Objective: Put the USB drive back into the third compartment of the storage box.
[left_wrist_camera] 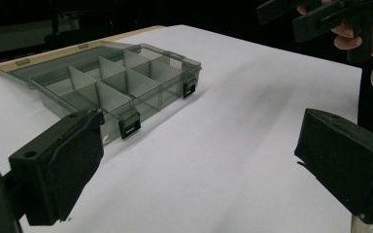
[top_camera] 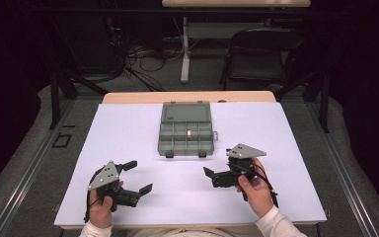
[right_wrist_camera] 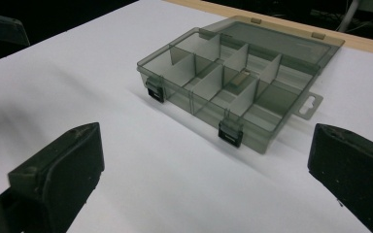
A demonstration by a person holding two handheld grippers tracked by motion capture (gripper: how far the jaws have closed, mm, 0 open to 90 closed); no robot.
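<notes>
A smoky clear organiser box (top_camera: 185, 131) lies in the middle of the white sheet, with its lid folded flat behind it. One centre compartment holds a small pale piece (top_camera: 189, 132), also visible in the right gripper view (right_wrist_camera: 243, 76). My left gripper (top_camera: 139, 176) is held low at the near left, open and empty, pointing right toward the box (left_wrist_camera: 111, 82). My right gripper (top_camera: 219, 164) sits near right of the box, open and empty, with its jaws aimed at the box front (right_wrist_camera: 233, 87) and its two black latches. Both grippers are apart from the box.
The white sheet (top_camera: 128, 133) covers the wooden table (top_camera: 187, 97). A dark folding chair (top_camera: 259, 54), a white table leg (top_camera: 185, 49) and floor cables (top_camera: 138, 61) lie beyond the far edge. The right gripper (left_wrist_camera: 320, 19) shows at the top right of the left gripper view.
</notes>
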